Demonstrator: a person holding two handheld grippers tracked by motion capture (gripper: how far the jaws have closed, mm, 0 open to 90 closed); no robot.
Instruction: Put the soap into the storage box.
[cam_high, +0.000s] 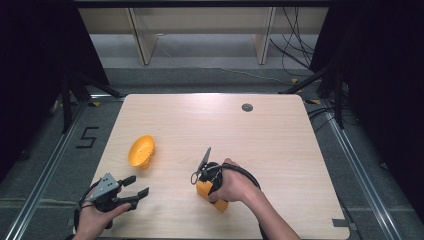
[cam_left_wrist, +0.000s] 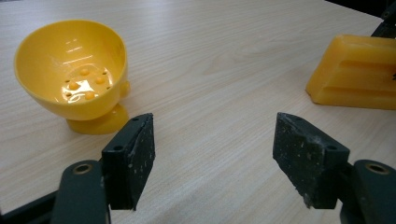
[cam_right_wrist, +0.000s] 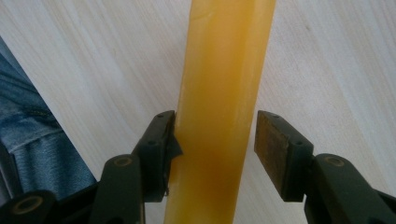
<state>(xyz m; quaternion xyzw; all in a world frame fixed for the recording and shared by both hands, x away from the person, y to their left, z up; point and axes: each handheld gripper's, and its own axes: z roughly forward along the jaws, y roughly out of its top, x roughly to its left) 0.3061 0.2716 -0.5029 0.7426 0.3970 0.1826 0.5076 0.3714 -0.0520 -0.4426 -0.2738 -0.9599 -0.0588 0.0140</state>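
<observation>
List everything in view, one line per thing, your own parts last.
Yellow plastic bowl with a foot: one, yellow, tipped on its side, table's left half.
Orange-yellow ribbed block: one, orange-yellow, near the table's front edge, between the right gripper's jaws.
Light wooden table: one, pale wood, centre.
Round grey cap: one, grey, table's far side.
Left gripper: one, black, open over bare table.
Right gripper: one, black, one pad touching the block, the other apart.

pale wooden table (cam_high: 280, 150), grey floor (cam_high: 370, 165)
</observation>
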